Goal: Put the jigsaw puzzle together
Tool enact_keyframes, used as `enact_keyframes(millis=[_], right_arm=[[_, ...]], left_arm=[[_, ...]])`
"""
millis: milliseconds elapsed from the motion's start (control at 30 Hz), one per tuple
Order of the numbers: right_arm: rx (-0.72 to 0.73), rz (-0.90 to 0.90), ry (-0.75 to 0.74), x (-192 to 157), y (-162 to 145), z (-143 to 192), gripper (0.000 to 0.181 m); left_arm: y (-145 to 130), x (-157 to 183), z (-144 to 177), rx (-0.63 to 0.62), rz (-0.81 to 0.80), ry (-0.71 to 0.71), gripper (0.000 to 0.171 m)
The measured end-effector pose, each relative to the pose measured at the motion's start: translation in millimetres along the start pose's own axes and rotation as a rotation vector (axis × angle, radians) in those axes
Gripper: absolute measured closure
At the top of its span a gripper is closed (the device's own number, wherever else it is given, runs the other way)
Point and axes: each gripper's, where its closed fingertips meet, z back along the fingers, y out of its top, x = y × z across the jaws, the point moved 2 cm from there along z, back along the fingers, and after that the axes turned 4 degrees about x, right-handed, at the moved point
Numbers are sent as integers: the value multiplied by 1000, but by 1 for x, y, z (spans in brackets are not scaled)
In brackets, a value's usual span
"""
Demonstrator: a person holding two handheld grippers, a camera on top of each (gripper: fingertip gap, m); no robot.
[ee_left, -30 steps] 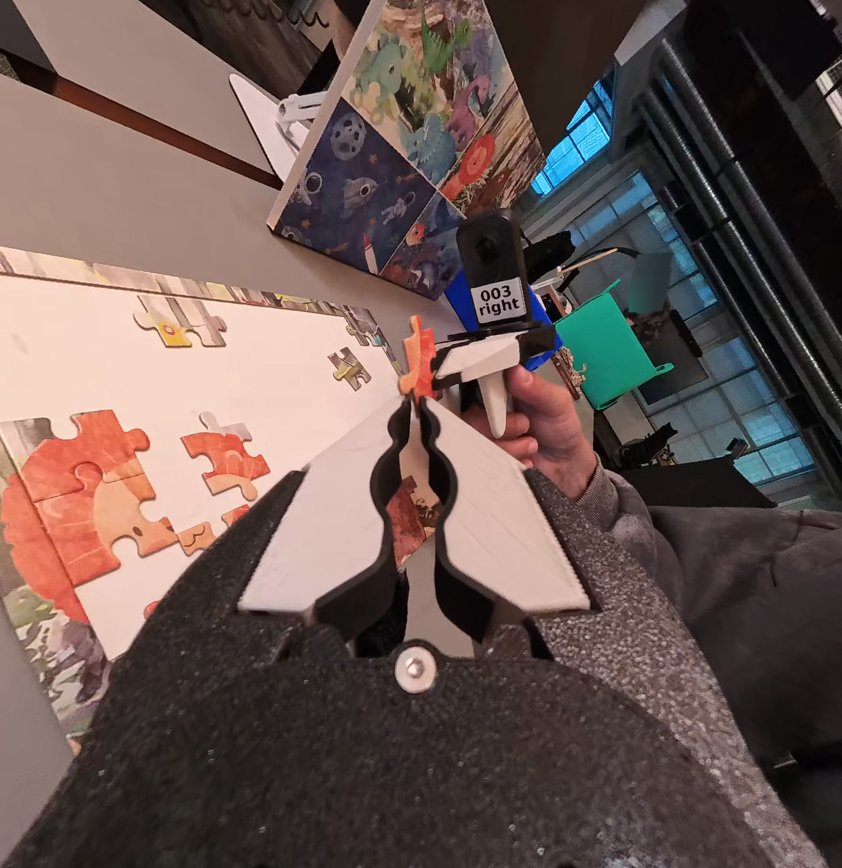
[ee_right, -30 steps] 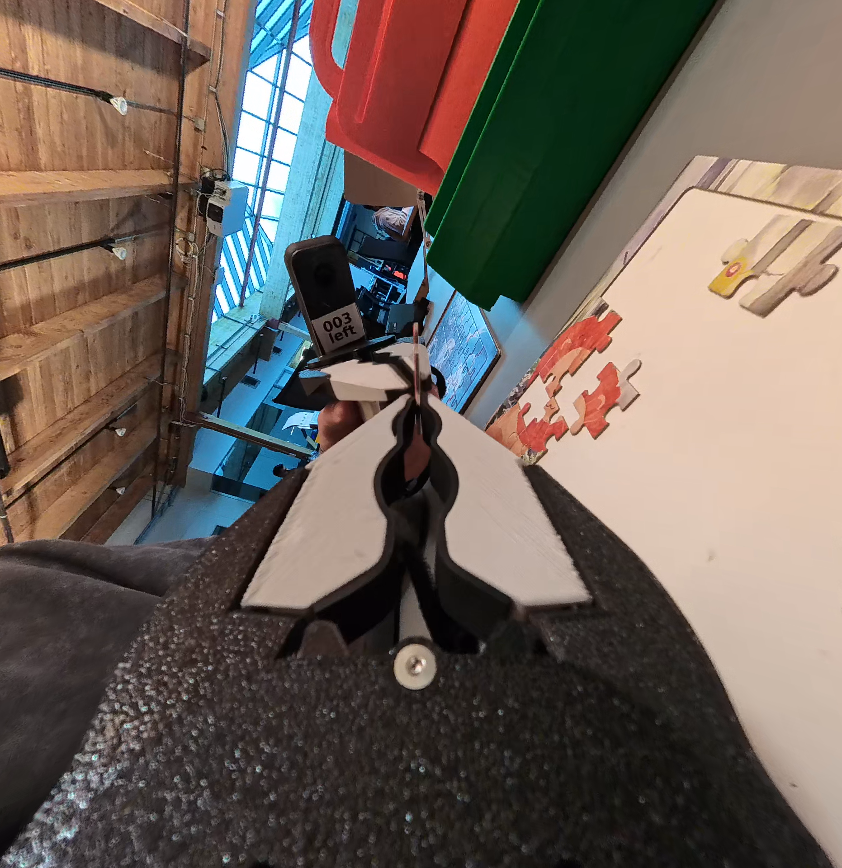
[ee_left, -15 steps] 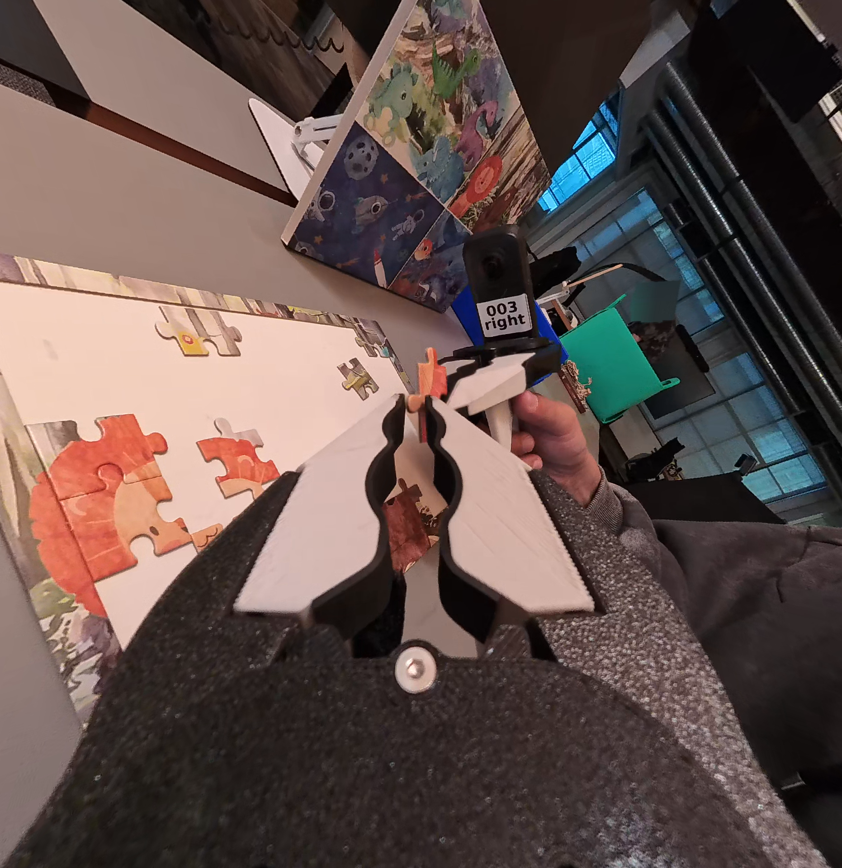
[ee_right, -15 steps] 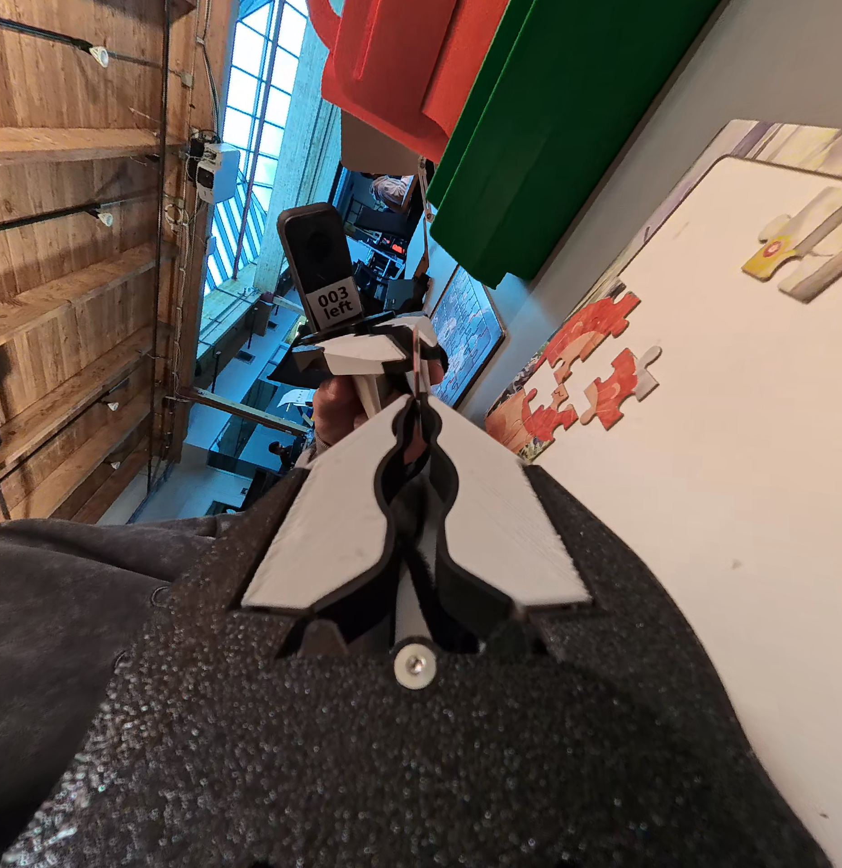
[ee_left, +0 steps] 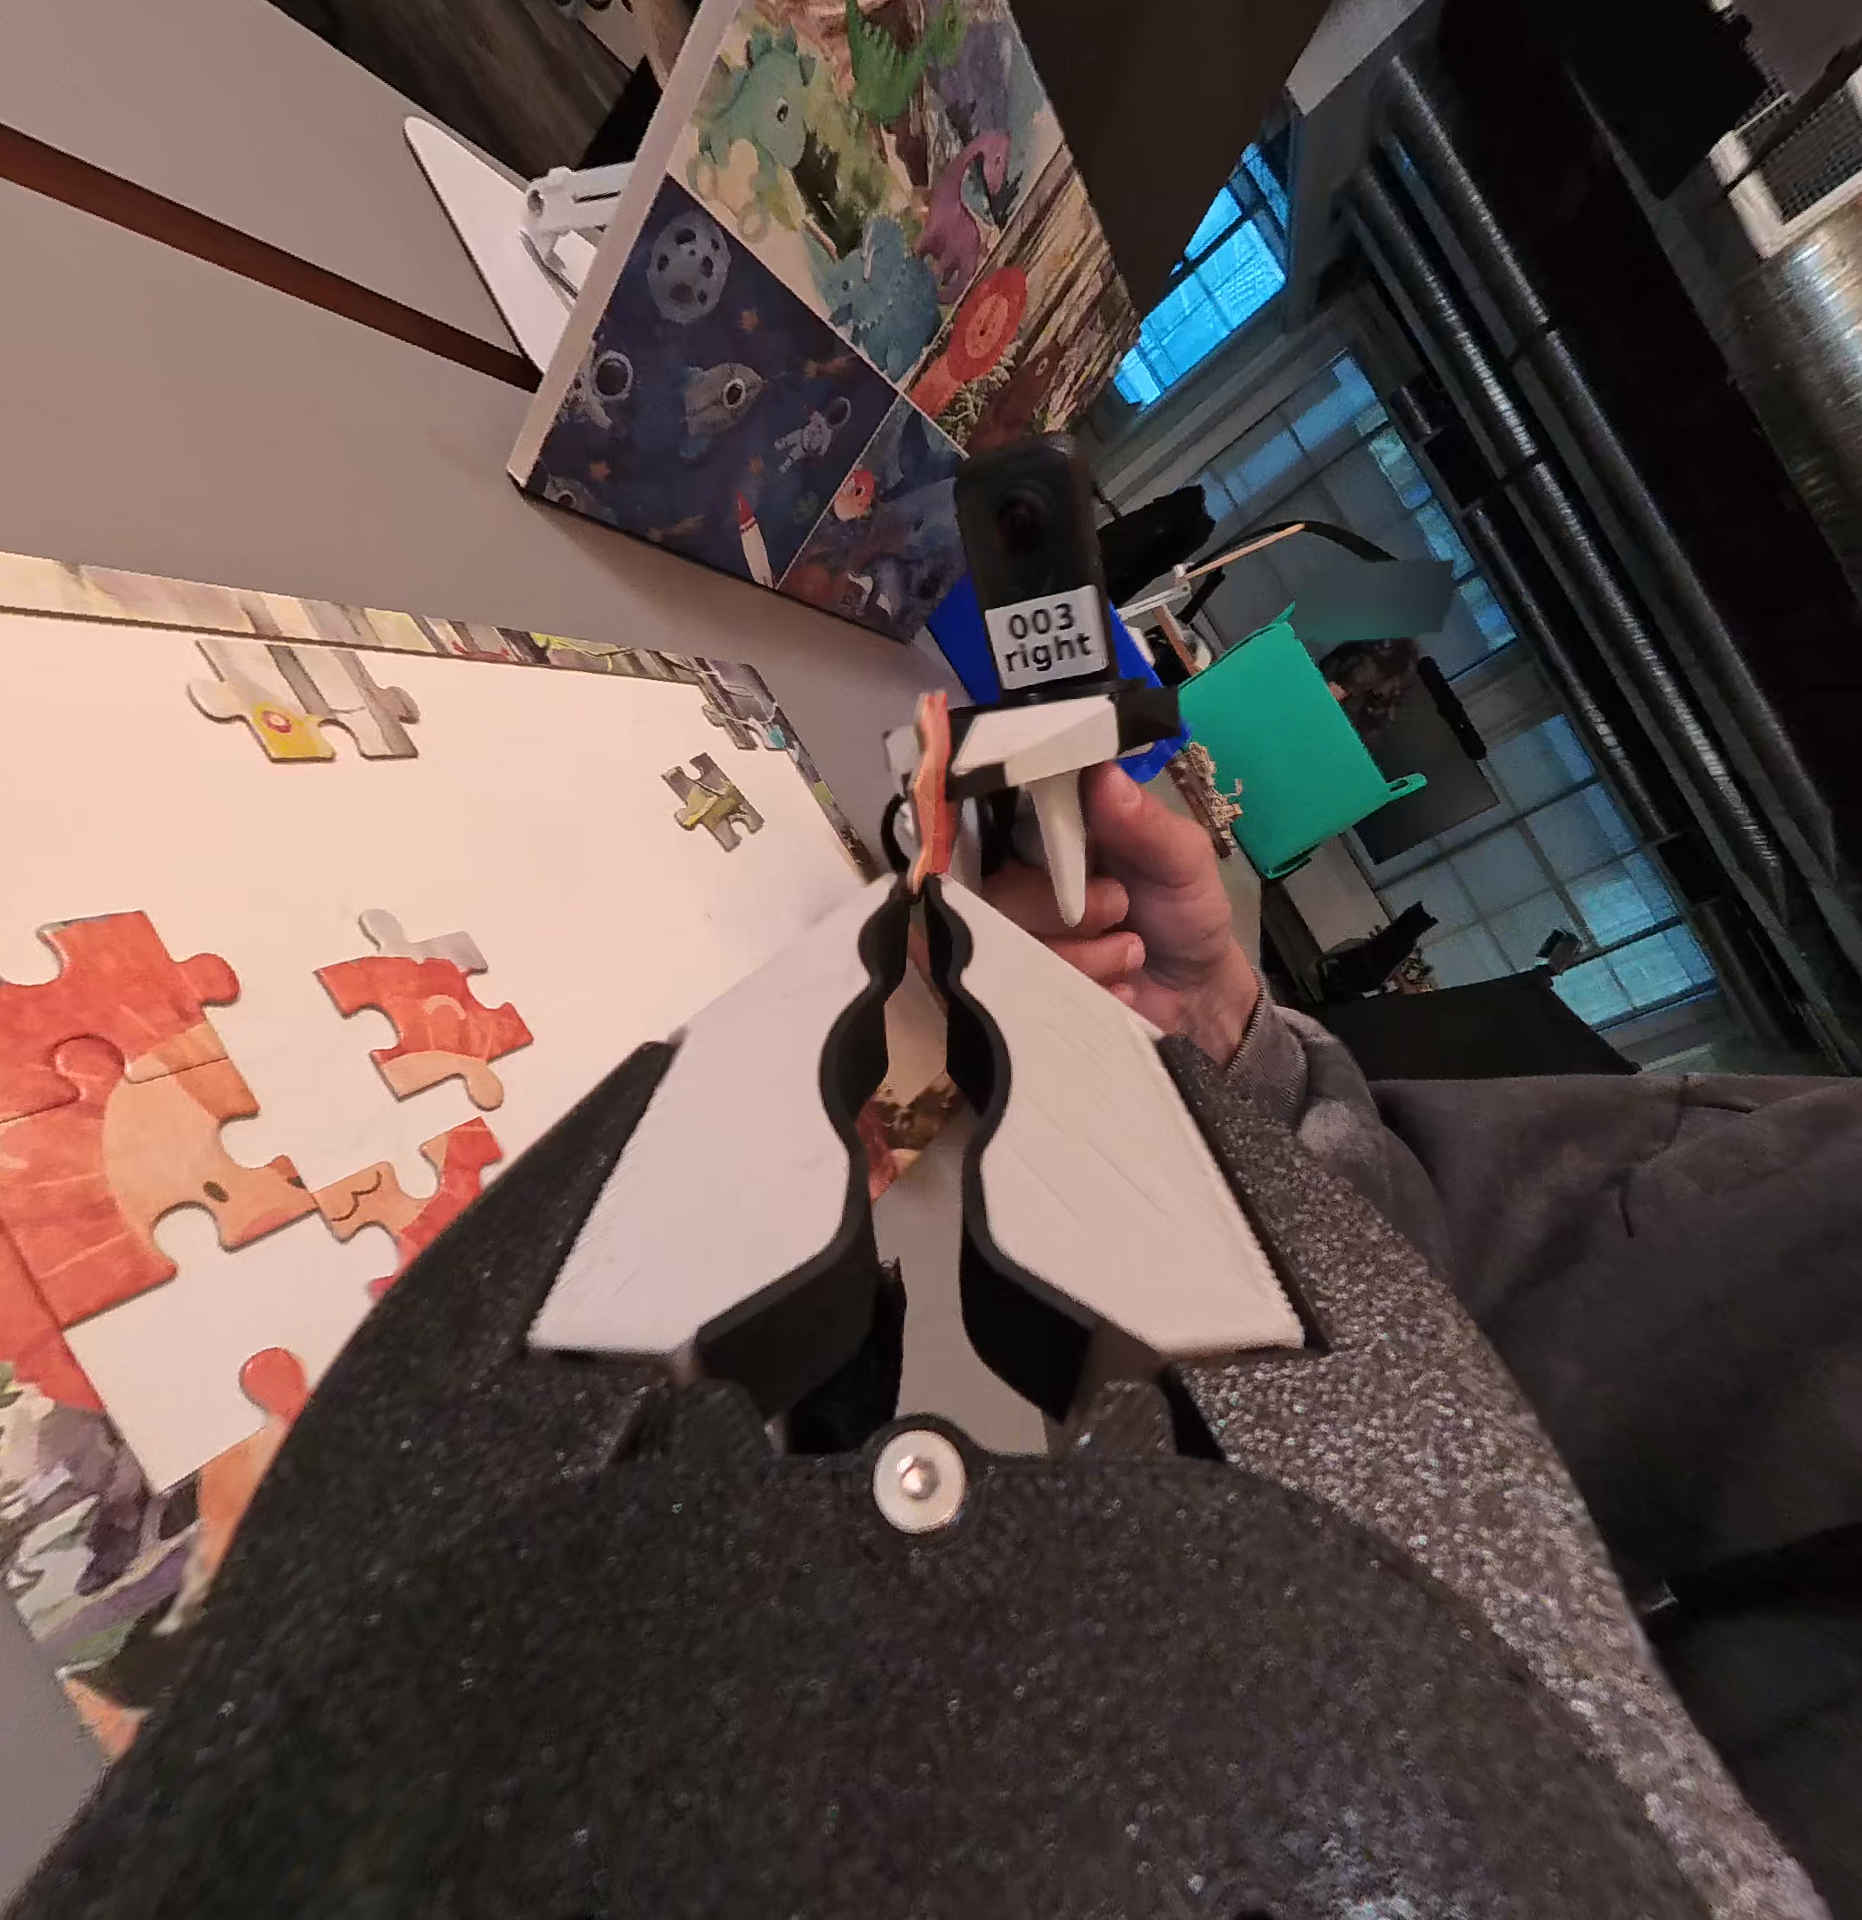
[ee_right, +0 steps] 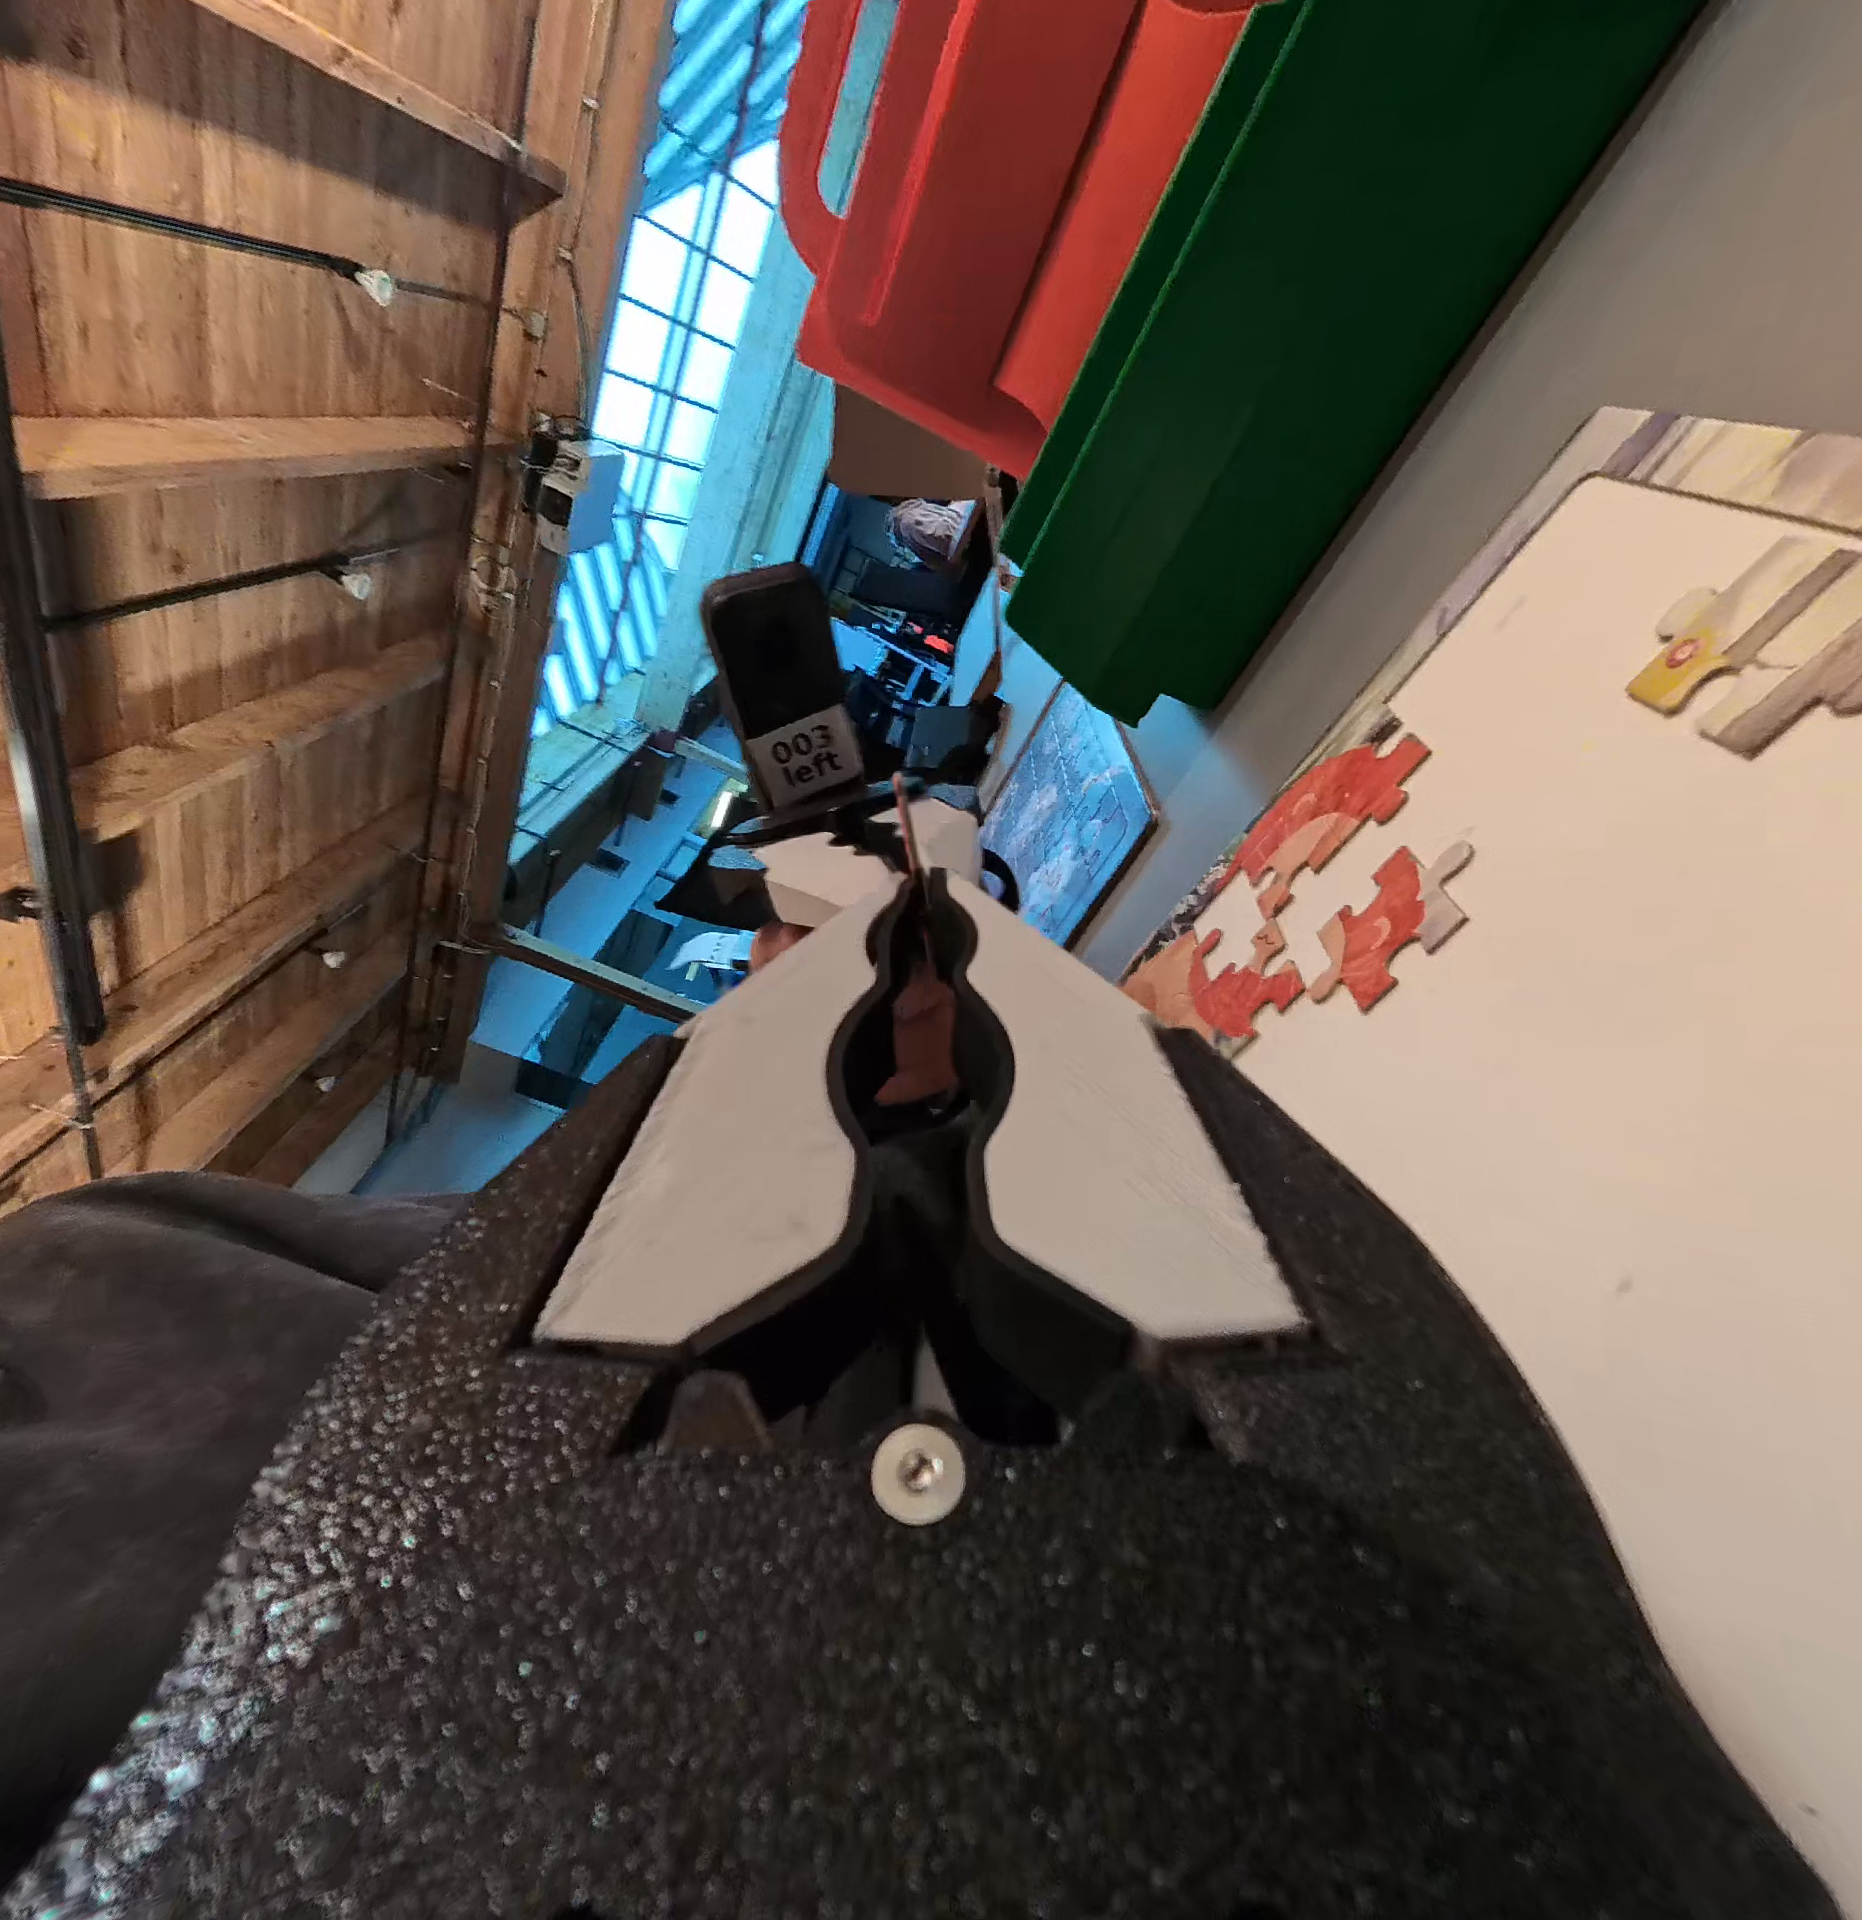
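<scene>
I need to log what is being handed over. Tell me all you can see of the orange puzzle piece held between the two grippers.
The orange puzzle piece is thin, flat cardboard, orange-red with paler patches, seen nearly edge-on. It is held upright in the air above the table, off the puzzle board. The right gripper clamps its upper part; the left gripper closes on its lower edge. Its printed picture cannot be made out.

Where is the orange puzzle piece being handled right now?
In the left wrist view, the orange puzzle piece is off the puzzle board, pinched edge-on between the left gripper and right gripper.
</scene>
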Motion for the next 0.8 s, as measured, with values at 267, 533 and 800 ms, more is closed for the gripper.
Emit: enact_keyframes(millis=[267, 533, 800], right_arm=[[37, 40, -4, -1, 7, 0, 173], [-347, 844, -643, 66, -8, -12, 138], [-531, 965, -686, 95, -21, -33, 137]], left_arm=[[12, 1, 8, 75, 74, -54, 171], [14, -67, 49, 62, -2, 445, 171], [11, -88, 66, -5, -101, 669, 171]])
